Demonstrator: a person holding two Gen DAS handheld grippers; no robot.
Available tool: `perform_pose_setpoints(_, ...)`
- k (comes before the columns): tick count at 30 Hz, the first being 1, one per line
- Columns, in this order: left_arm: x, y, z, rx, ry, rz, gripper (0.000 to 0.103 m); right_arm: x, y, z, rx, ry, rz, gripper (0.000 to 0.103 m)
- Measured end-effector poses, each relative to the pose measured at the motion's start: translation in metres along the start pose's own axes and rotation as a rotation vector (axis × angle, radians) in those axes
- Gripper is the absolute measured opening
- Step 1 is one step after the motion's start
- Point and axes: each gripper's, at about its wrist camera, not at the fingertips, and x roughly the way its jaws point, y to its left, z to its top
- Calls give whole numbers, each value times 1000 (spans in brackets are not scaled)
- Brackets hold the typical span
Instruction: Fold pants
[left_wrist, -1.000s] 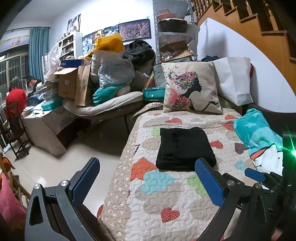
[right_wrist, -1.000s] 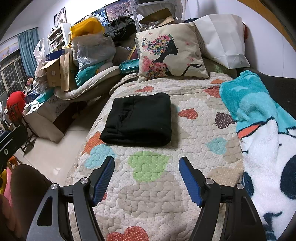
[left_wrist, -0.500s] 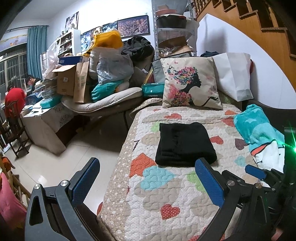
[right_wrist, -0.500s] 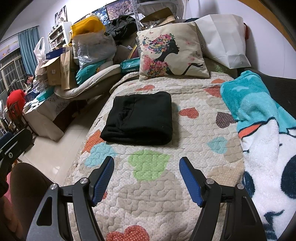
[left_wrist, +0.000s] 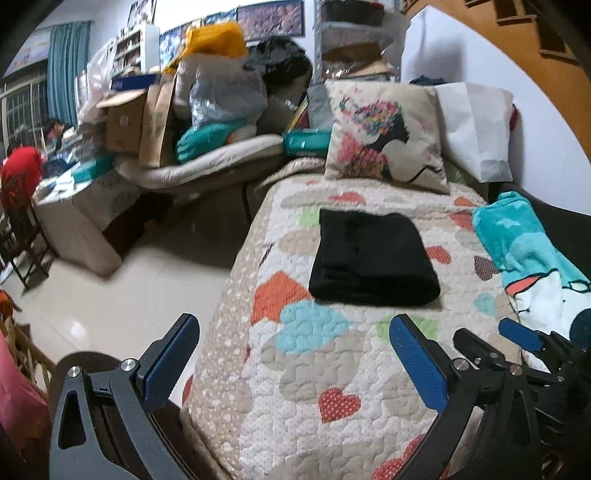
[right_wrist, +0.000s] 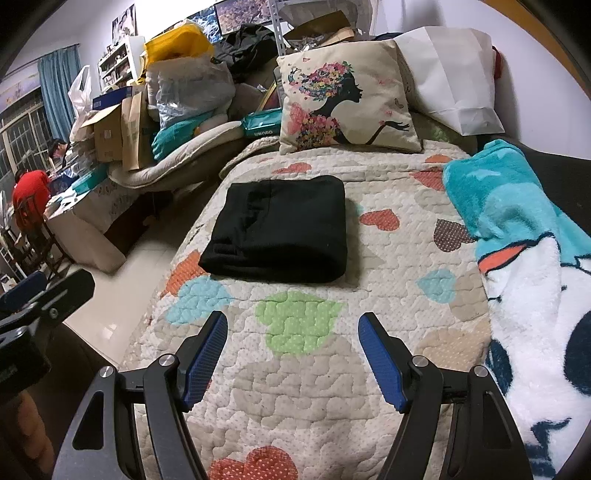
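Observation:
The black pants (left_wrist: 373, 260) lie folded into a compact rectangle on the heart-patterned quilt (left_wrist: 314, 373) of the bed; they also show in the right wrist view (right_wrist: 280, 229). My left gripper (left_wrist: 295, 354) is open and empty, held back at the bed's near left edge, well short of the pants. My right gripper (right_wrist: 293, 350) is open and empty, above the quilt (right_wrist: 295, 387), a short way in front of the pants. Its fingers (left_wrist: 517, 334) show at the right of the left wrist view.
A printed cushion (right_wrist: 343, 103) and a white bag (right_wrist: 447, 77) lean at the bed's head. A teal and white blanket (right_wrist: 524, 258) lies along the right side. Left of the bed is tiled floor (left_wrist: 110, 295), piled boxes and bags (left_wrist: 177, 110), and seated people (left_wrist: 18, 177).
Both grippers have stayed open and empty. The left view has shifted a little and tilted; the pants lie as before. The right gripper has barely moved.

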Motion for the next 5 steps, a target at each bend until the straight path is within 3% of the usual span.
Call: perform_pose_setpoints(5,10,5,0,-27,45,-15,103,4,-5,1,3,22,-13,78)
